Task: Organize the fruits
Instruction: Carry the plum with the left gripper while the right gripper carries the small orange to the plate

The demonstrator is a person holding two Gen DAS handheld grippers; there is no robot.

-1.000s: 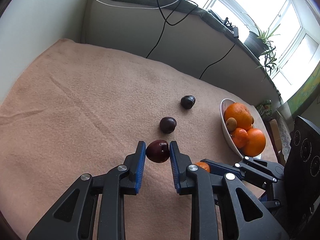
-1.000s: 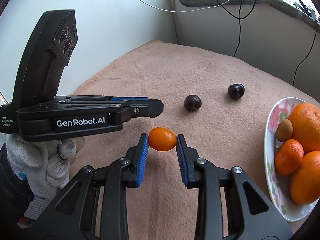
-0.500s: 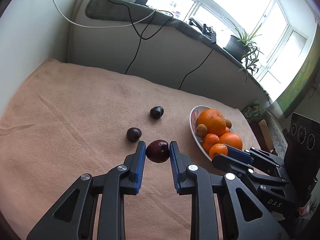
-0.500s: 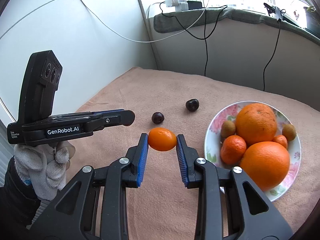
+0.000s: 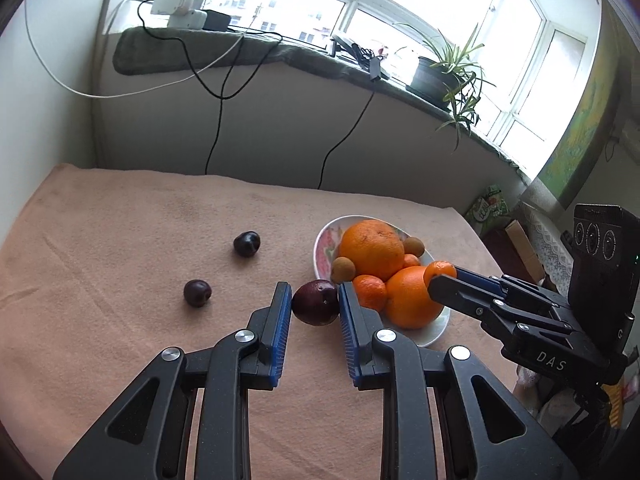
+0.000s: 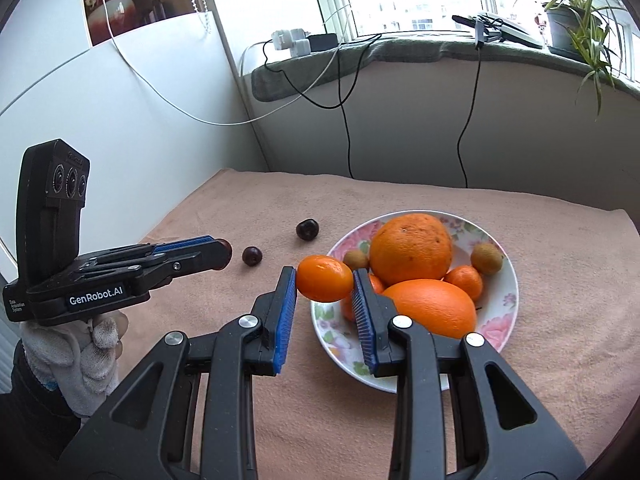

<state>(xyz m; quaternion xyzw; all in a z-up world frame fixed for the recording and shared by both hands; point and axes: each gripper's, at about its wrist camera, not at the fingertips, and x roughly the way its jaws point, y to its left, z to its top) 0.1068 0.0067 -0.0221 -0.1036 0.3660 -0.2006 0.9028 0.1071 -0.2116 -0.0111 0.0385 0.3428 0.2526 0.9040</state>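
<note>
Dark plums (image 5: 197, 293) (image 5: 247, 243) loose on cloth (image 5: 120, 240), beside full plate (image 6: 505, 280).

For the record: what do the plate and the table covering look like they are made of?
The plate looks like glazed ceramic, possibly melamine: a glossy white surface with printed pink flowers and a thin smooth rim. The table covering looks like soft fleece or blanket cloth: a matte, fuzzy peach surface with shallow creases and no shine.

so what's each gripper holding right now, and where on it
The left gripper holds a dark plum, pads on its two opposite sides. The right gripper holds a small orange fruit the same way, across its middle.
</note>
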